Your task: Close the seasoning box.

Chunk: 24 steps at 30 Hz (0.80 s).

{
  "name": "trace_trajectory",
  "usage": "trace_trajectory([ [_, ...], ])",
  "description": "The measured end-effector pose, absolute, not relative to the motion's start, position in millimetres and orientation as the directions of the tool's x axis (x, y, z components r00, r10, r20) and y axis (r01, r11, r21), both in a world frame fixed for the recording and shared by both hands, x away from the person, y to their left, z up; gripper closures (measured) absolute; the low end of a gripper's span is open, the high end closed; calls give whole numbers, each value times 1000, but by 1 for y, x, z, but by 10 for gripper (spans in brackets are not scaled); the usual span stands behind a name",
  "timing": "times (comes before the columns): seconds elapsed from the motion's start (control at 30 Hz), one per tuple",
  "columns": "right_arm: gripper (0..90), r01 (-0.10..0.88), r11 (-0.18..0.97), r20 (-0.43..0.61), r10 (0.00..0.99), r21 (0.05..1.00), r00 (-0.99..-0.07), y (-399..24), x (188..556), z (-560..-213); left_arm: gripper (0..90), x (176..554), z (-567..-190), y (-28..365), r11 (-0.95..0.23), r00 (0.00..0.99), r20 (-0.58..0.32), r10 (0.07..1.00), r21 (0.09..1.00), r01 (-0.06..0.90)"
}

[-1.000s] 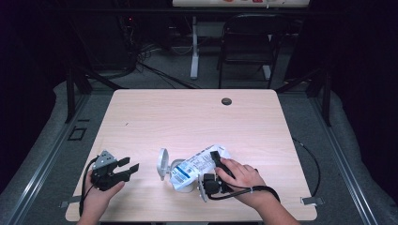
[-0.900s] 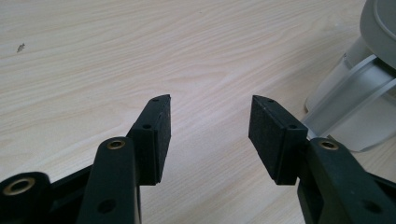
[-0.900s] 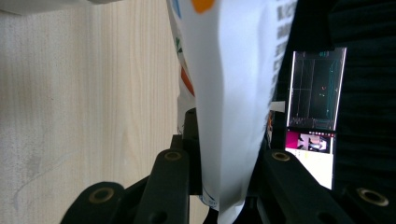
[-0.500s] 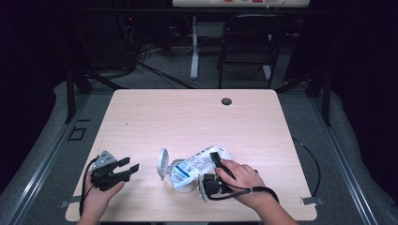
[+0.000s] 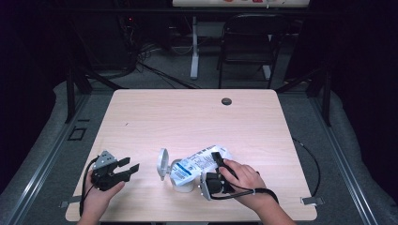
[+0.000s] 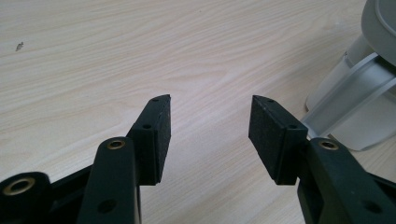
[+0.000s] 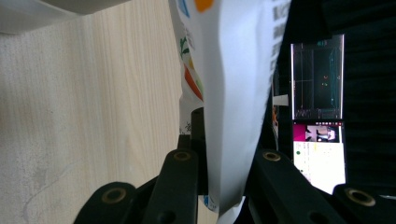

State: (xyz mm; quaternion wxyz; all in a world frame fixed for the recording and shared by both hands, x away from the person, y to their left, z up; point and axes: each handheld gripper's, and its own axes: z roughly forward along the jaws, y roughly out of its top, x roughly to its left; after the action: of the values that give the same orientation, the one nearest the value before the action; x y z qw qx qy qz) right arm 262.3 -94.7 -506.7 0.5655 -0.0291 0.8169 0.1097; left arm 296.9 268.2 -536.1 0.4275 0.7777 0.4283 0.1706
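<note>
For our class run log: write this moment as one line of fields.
right gripper: fingers closing, clamped on white pouch | pouch: lying on table, lid flipped open | left gripper: open, holding nothing, resting beside it

- A light wood-grain counter (image 5: pixel 197 117) with rounded corners is seen in the middle of the room.
- A small dark round grommet (image 5: pixel 226 101) is set into the counter near its far edge.
- Grey carpeted floor (image 5: pixel 347 154) is spread around the counter, and metal rails (image 5: pixel 37 164) are laid along it on both sides.
- A black folding chair (image 5: pixel 246 44) is placed beyond the far edge.
- A white desk leg (image 5: pixel 194 47) is seen beside the chair, with dark cables (image 5: pixel 141 56) tangled near it.
- The surroundings are kept dark; the counter is lit from above.
- A lit screen (image 7: pixel 319 116) is seen in the right gripper view.
</note>
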Motion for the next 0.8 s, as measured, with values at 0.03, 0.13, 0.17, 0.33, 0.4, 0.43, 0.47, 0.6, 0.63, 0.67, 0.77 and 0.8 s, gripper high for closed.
trace_trajectory([
  [0.03,836,-175,972,-930,85,156,-359,-95,263,-507,494,297,-536,268,-267,575,-102,812,811,520],
  [0.13,838,-171,968,-923,111,185,-368,-95,262,-507,494,297,-536,268,-269,575,-101,812,810,521],
  [0.17,838,-167,967,-921,120,193,-371,-95,262,-507,494,297,-536,268,-268,573,-98,813,811,520],
  [0.33,841,-156,954,-901,175,254,-397,-97,263,-506,494,297,-536,268,-266,574,-101,813,812,519],
  [0.4,847,-142,949,-887,202,283,-415,-98,264,-506,494,297,-536,268,-267,574,-100,813,812,520],
  [0.43,849,-136,945,-879,217,298,-424,-99,264,-507,494,297,-536,268,-267,574,-100,813,811,520],
  [0.47,851,-127,944,-874,223,303,-431,-99,264,-507,494,297,-536,268,-266,573,-101,813,812,519],
  [0.6,854,-114,931,-852,261,346,-454,-100,264,-510,494,297,-536,268,-268,573,-98,814,811,520],
  [0.63,854,-110,929,-847,268,353,-460,-100,264,-510,494,297,-536,268,-268,572,-98,814,811,520],
  [0.67,855,-101,928,-842,275,359,-465,-100,263,-510,494,297,-536,268,-268,572,-99,814,810,521],
  [0.77,857,-93,910,-820,316,404,-477,-101,264,-511,494,297,-537,268,-267,574,-100,813,811,520],
  [0.8,859,-82,911,-816,318,403,-483,-102,263,-511,494,297,-537,268,-267,574,-100,813,811,520],
])
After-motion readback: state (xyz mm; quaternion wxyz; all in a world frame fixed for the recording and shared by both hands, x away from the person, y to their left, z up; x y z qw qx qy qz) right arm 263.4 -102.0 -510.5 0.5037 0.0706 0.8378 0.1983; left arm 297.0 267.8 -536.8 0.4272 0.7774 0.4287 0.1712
